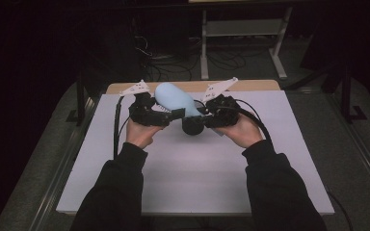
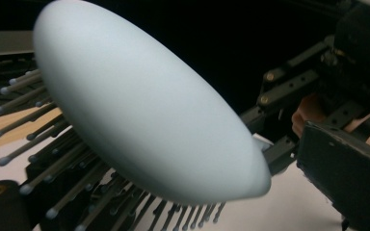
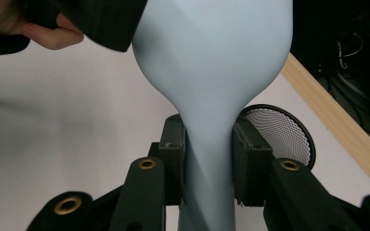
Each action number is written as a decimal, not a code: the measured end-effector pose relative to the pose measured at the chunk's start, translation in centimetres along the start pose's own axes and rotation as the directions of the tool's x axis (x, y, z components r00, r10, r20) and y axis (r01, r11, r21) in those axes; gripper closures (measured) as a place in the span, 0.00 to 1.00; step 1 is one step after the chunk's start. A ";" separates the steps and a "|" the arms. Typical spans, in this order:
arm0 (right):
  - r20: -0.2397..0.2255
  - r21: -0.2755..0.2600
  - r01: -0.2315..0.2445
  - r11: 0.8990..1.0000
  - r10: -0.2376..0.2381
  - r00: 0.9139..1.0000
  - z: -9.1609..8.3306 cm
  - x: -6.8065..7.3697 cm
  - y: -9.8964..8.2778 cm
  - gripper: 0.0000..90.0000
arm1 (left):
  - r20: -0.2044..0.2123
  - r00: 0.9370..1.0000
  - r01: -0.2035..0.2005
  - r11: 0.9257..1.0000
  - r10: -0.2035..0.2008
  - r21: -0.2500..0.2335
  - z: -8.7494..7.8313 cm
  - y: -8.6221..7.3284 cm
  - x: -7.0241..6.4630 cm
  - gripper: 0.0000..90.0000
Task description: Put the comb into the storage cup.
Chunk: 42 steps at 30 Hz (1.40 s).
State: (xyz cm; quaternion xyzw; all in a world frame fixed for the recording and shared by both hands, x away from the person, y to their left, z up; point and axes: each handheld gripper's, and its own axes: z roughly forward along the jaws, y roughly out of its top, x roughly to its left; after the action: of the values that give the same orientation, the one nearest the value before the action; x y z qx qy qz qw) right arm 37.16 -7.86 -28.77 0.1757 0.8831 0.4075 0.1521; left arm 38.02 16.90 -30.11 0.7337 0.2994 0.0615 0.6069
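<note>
A pale blue hairbrush (image 1: pixel 174 98) hangs above the white table, its oval head toward the left and up. In the right gripper view my right gripper (image 3: pixel 207 147) is shut on the brush's narrow handle (image 3: pixel 207 159), a pad pressing each side. My left gripper (image 1: pixel 173 114) reaches in from the left under the head. In the left gripper view the smooth back of the head (image 2: pixel 144 110) sits close ahead, its dark bristles (image 2: pixel 38 159) pointing down and left. The left jaws stand wide and its right pad (image 2: pixel 347 178) is apart from the brush.
A black round mesh cup (image 1: pixel 192 126) lies on the white board (image 1: pixel 188 178) just below the two grippers, also behind the right jaws (image 3: pixel 282 134). A wooden table edge (image 1: pixel 250 85) runs along the back. Cables and desk legs fill the dark floor beyond.
</note>
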 end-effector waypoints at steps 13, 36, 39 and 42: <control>-0.002 -0.020 -0.015 1.000 0.015 1.000 0.3 -0.2 -0.2 0.76 | -0.016 1.000 0.025 0.998 -0.026 -0.059 -0.1 0.4 0.0 0.21; -0.011 -0.020 -0.044 0.999 0.044 0.999 2.3 -0.1 -0.4 0.76 | -0.014 0.998 0.058 0.992 -0.060 -0.110 -0.5 1.0 0.0 0.44; -0.009 -0.023 -0.043 0.999 0.043 0.999 2.3 -0.2 -0.6 0.76 | -0.015 0.998 0.056 0.992 -0.058 -0.112 -0.4 1.0 -0.1 0.49; -0.003 -0.026 -0.051 0.998 0.051 0.999 2.3 -0.2 -0.7 0.76 | -0.003 0.997 0.070 0.991 -0.071 -0.116 -0.3 1.0 -0.1 0.52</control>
State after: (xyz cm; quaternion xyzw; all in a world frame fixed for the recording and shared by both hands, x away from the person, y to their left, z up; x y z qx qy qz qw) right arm 38.15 -6.79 -30.71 0.1957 0.8732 0.4228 0.1429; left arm 38.17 17.01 -29.04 0.6860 0.3234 0.0599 0.6491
